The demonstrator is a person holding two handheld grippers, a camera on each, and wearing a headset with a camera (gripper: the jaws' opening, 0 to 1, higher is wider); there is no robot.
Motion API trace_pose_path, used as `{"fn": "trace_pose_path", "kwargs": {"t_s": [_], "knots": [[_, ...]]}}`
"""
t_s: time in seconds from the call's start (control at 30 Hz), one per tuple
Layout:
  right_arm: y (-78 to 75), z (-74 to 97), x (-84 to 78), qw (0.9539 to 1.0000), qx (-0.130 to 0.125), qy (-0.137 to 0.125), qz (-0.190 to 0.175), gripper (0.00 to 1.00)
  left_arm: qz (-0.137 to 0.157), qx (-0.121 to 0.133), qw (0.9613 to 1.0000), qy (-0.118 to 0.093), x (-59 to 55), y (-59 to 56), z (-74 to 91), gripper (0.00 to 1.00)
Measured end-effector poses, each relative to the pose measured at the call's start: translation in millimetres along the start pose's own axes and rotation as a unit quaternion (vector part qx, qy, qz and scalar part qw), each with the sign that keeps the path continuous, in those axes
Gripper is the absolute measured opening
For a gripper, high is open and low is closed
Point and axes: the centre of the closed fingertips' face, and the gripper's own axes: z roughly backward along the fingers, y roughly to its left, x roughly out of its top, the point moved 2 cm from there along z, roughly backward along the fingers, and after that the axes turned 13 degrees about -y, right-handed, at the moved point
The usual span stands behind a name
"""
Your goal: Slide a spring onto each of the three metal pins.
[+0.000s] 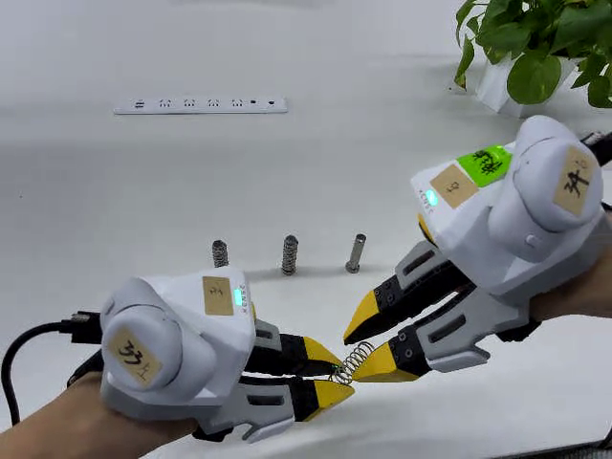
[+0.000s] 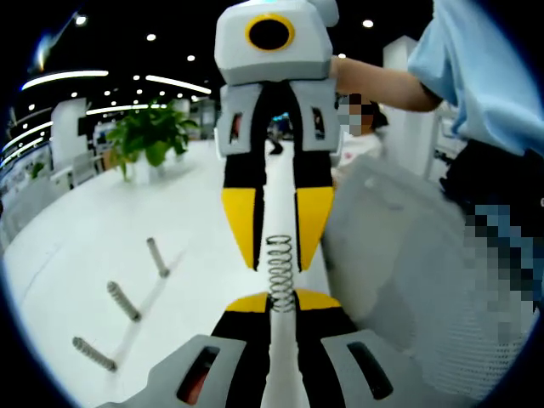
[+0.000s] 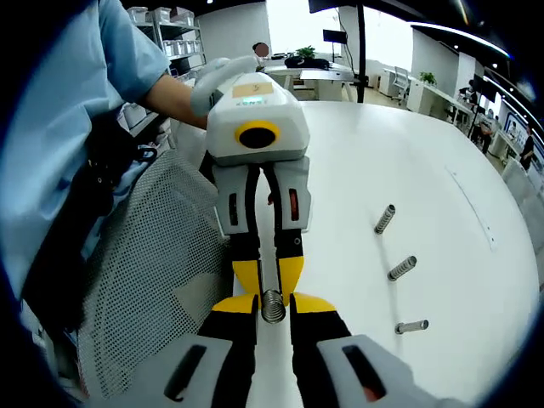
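Note:
A small steel spring (image 1: pixel 352 361) hangs just above the white table between the two grippers. My left gripper (image 1: pixel 337 373), low on the left, is shut on one end of the spring (image 2: pixel 280 270). My right gripper (image 1: pixel 353 356) comes in from the right with its jaws open around the other end (image 3: pixel 272 306). Beyond them three upright pins stand in a row. The left pin (image 1: pixel 220 253) and the middle pin (image 1: pixel 290 254) each carry a spring. The right pin (image 1: pixel 356 253) is bare metal.
A white power strip (image 1: pixel 201 105) lies at the back of the table. A potted plant (image 1: pixel 535 43) stands at the back right. A black cable (image 1: pixel 29 344) trails from my left gripper. A mesh chair (image 3: pixel 144 280) sits beside the table edge.

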Motion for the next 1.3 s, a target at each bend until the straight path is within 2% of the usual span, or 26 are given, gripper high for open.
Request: {"fn": "trace_pose_path", "kwargs": {"t_s": [0.27, 0.57, 1.3], "knots": [[1.8, -4.9, -4.8, 0.9992, 0.027, 0.027, 0.014, 0.15, 0.0, 0.002, 1.0, -0.002, 1.2, 1.1, -0.9, 0.09], [4.5, -7.8, -6.7, 0.9986, 0.039, 0.034, 0.009, 0.14, -0.002, -0.006, 1.0, 0.0, 2.2, -0.8, -2.2, 0.09], [4.6, -10.4, -10.4, 0.9969, 0.053, 0.054, 0.019, 0.13, -0.003, -0.011, 0.9999, 0.005, 1.3, -0.9, -2.7, 0.09]]}}
